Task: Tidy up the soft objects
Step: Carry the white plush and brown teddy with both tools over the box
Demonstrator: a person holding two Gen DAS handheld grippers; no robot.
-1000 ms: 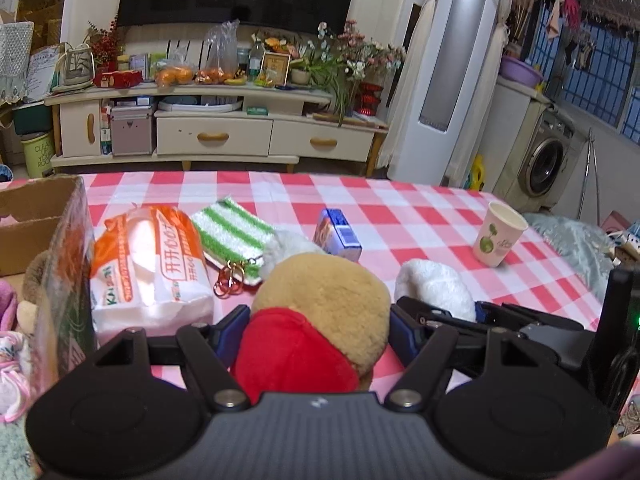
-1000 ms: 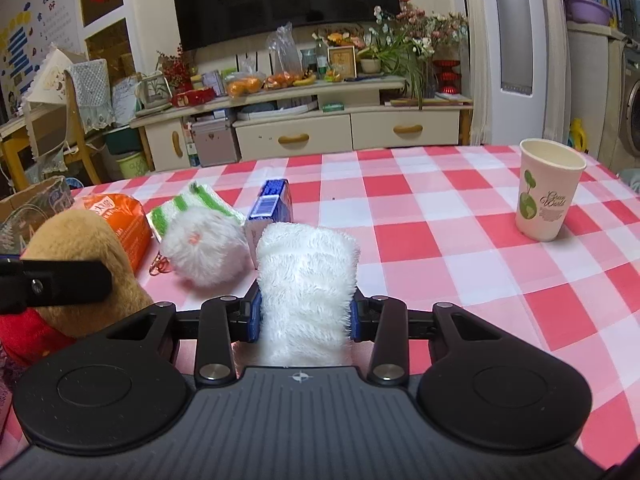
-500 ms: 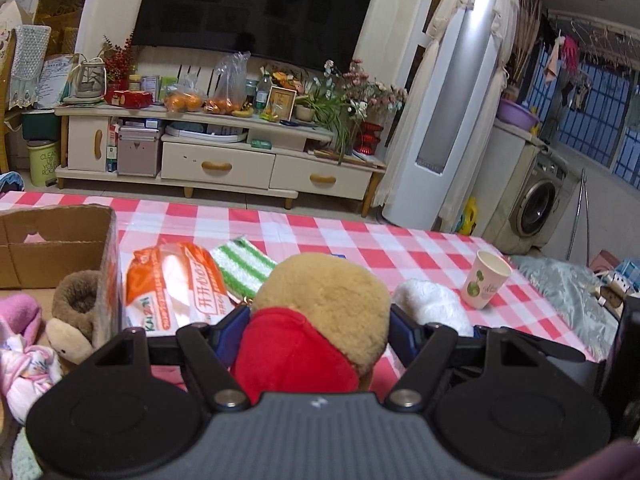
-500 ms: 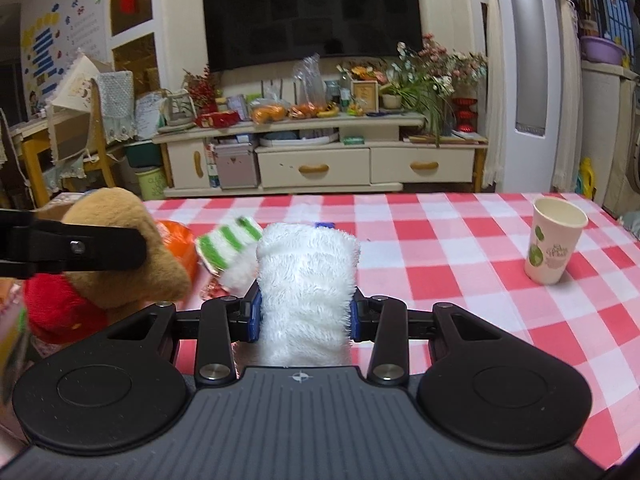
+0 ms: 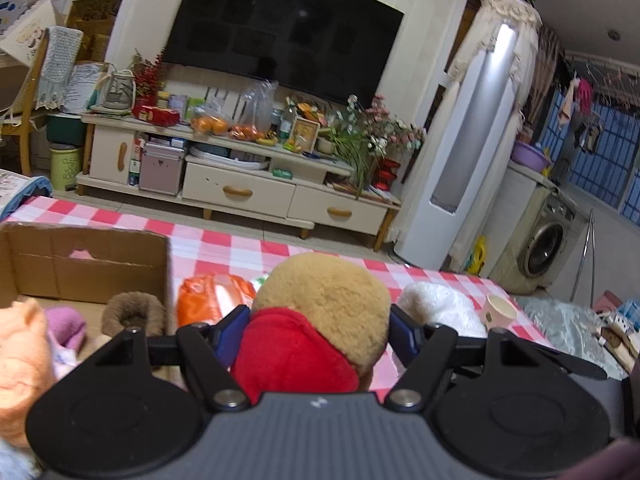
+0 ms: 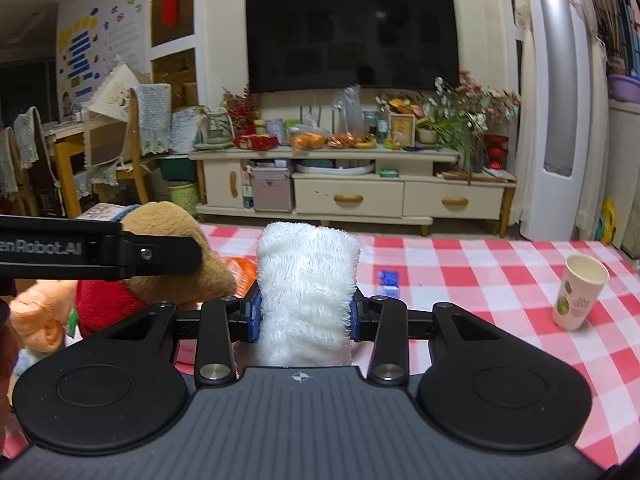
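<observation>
**Mia:** What changed just now?

**Ben:** Both toys went up! A moment ago the bear sat low by the orange pack and the green striped cloth. Now it hangs higher, and the cardboard box has slid into sight at 9 o'clock of it.

**Mia:** Who holds the bear?

**Ben:** The left gripper. Its two blue pads squeeze the plush bear, one on each side. The right gripper is clamped on the fluffy white toy the same way.

**Mia:** So what does that mean?

**Ben:** I think the soft things are on their way to the box. Some are in there already: a peach plush, something purple and a brown fuzzy slipper.

**Mia:** What do they feel like?

**Ben:** The bear looks round, tan and fuzzy, with a smooth red part below. The white toy is shaggy, like a rolled towel. Both squish in where the pads press.

**Mia:** And what is left on the checked tablecloth?

**Ben:** The crinkly orange pack at 9 o'clock of the bear. In the right view, a hard little blue box at 3 o'clock of the white toy, and a stiff paper cup farther out at 3.
</observation>
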